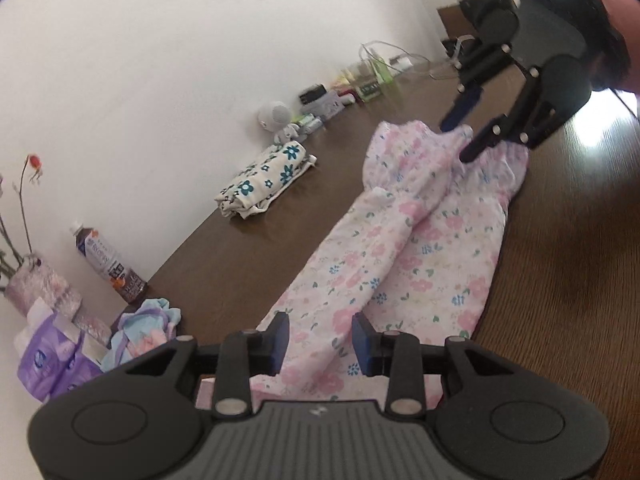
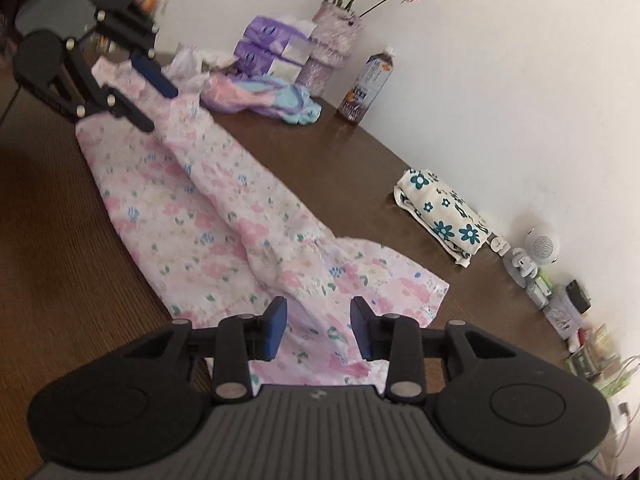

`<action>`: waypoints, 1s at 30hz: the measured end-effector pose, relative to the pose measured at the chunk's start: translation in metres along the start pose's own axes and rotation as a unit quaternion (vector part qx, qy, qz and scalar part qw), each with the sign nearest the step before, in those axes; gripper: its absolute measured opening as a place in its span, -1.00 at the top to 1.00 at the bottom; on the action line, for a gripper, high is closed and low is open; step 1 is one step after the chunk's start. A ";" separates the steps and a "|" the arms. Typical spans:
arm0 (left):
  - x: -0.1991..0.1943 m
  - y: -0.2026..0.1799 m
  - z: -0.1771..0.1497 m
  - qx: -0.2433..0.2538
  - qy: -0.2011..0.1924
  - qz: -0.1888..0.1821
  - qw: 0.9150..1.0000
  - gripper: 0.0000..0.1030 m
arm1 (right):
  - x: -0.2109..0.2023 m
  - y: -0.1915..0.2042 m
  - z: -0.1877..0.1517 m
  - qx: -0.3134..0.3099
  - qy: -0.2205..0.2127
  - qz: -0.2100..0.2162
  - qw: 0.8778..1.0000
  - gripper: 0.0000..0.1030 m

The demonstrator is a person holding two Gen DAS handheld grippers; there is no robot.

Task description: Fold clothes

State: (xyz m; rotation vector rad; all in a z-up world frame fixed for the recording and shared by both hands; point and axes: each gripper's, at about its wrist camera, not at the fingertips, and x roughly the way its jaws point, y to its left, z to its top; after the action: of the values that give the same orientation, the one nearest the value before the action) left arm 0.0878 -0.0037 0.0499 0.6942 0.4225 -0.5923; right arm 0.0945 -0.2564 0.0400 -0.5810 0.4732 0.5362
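A long pink floral cotton garment (image 2: pixel 208 216) lies stretched lengthwise on the dark brown wooden table (image 2: pixel 360 160), 1 gripper at each end — a placement that, I judge, readies both ends to be lifted together for a fold. The left gripper (image 1: pixel 320 346) hangs over the near hem with its jaws spread, gripping nothing; the right gripper (image 2: pixel 319 330) is likewise spread over the opposite end. A folded white cloth with teal flowers (image 1: pixel 266 180) sits well apart by the wall, probably finished. Both housings hide the fabric edges beneath them — whether any pad touches cloth is unclear.
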 end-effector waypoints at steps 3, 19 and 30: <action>0.001 0.006 0.003 -0.046 -0.007 0.006 0.999 0.35 | 0.002 0.000 0.012 0.042 -0.033 0.018 0.998 0.38; 0.040 -0.035 0.001 0.065 0.027 0.020 0.997 0.99 | 0.040 0.024 0.003 -0.043 0.039 -0.043 0.997 0.63; 0.042 -0.047 0.002 0.058 -0.001 0.007 0.998 0.98 | 0.041 0.013 -0.010 0.001 0.038 -0.076 0.996 0.96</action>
State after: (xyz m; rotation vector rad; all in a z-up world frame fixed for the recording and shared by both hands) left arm 0.0902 -0.0498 0.0063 0.8071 0.3827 -0.6086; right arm 0.1153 -0.2402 0.0053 -0.6311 0.4981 0.3692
